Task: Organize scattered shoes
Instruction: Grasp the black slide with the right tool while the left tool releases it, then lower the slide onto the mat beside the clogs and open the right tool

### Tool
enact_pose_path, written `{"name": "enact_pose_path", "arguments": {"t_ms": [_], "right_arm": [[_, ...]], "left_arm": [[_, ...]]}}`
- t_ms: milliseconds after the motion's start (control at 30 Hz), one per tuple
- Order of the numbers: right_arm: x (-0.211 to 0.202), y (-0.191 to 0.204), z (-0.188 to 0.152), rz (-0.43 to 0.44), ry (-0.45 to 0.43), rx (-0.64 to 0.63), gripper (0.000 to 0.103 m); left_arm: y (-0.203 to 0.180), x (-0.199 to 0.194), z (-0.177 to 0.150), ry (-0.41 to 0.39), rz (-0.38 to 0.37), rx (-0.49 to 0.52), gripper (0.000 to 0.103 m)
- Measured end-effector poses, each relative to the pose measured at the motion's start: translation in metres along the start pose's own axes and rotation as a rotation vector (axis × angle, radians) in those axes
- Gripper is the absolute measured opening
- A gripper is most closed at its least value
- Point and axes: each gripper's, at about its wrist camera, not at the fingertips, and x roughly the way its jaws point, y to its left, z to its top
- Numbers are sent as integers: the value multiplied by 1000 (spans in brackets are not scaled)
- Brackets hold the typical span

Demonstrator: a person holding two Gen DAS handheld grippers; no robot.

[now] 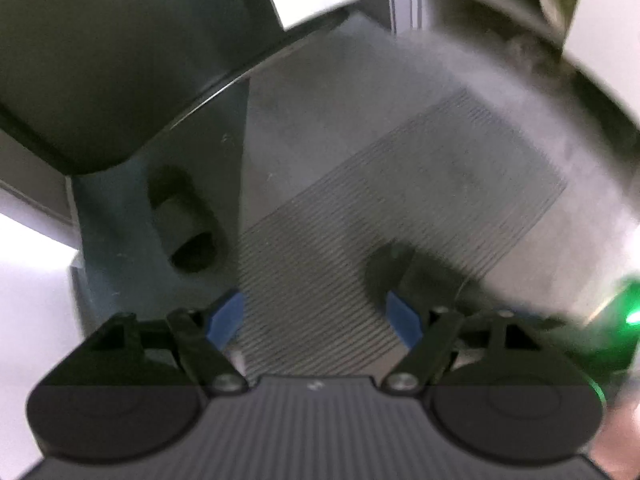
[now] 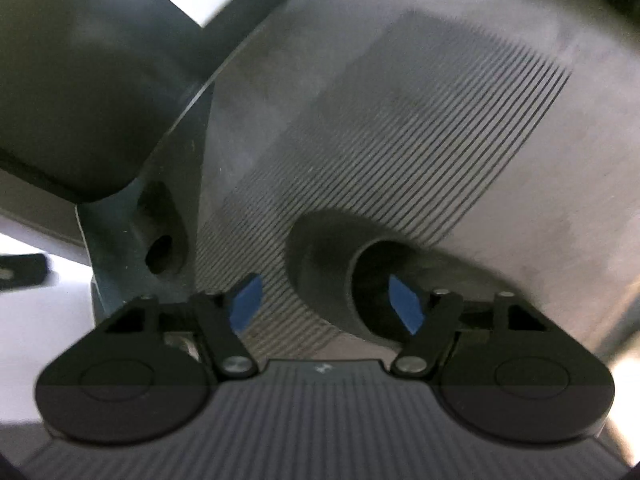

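We are looking down steeply at a smooth grey floor (image 1: 320, 100), and both views are smearing with motion. A ribbed mat (image 2: 400, 140), grey with fine dark parallel lines, is lying flat on that floor and running diagonally across each view. To its left a blue-grey panel (image 1: 132, 240) is standing up from the floor, and an oblong slot (image 1: 184, 232) is cut through it. Above the panel a dark rounded bulk (image 1: 100, 60) is filling the upper left corner. We cannot tell what it is. Bright white patches are showing beyond it and along the left edge. A green light (image 1: 632, 314) is glowing at the far right of the left wrist view.

The dark shoe (image 2: 320, 264) is sitting on the near part of the mat. Through the blur we are seeing only its rounded collar and black mouth.

The right gripper (image 2: 326, 306) is standing released and straddling that collar. One blue pad is hanging over the mouth, and the other is outside the wall and clear of it.

The left gripper (image 1: 316, 318) is also standing released. Only the mat is showing between its pads, and the shoe is lying just beyond its right-hand pad.
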Motion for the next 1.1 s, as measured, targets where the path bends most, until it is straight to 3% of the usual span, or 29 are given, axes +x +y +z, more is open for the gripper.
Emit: {"name": "enact_pose_path", "arguments": {"t_ms": [133,167,233,267,400,767,933,1100], "right_arm": [[49,-9,-8,-53,44,107,66],[55,-11,-10,-59,47,125,62],[66,-16,-13,-59,48,166,44],[68,-18,-15,-54,46,183,29],[69,-15,-22,-55,30,239,22],[68,20,-51,-97,-47,469,15],[77,28,-71,-159,-56,449,18],[79,30,-70,-207,-50,486,24]], "left_arm": [[18,-4,10,-42,-33,-9,81],[24,-4,10,-51,-30,-14,81],[34,-4,12,-67,-23,-23,81],[42,2,12,-42,-16,-45,81],[58,17,14,16,11,-105,81],[72,14,11,27,-20,-124,81],[79,18,14,56,-38,-150,81],[92,18,22,38,-25,-188,82]]}}
